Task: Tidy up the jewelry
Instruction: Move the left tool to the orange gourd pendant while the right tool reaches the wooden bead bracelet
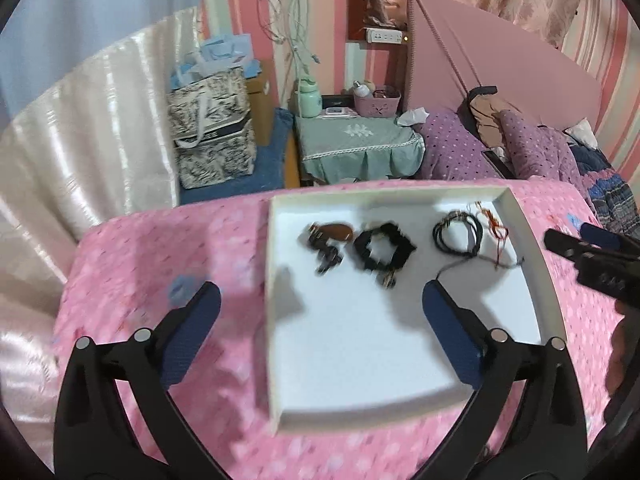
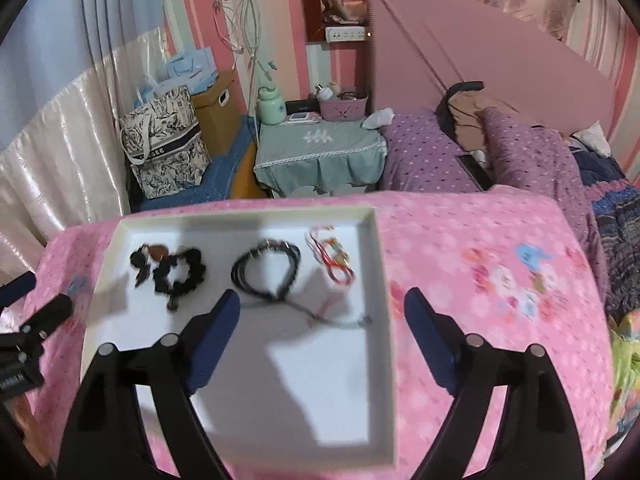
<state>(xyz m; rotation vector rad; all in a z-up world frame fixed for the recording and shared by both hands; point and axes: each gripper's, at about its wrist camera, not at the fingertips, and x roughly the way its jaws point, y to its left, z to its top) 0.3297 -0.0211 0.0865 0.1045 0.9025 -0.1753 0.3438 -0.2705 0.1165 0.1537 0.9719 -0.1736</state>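
Jewelry, namely a black beaded bracelet, dark cord loop and red string, lay in the white tray beyond both grippers' spread, empty jaws.

Your white tray sits on the pink cloth, with the jewelry lined up along its far side: a brown pendant with dark bits, touching a black scrunchie-like ring, then a coiled black cord, then red string by the right wall.

One white tray, one black scrunchie, one black cord necklace, one red string bracelet.
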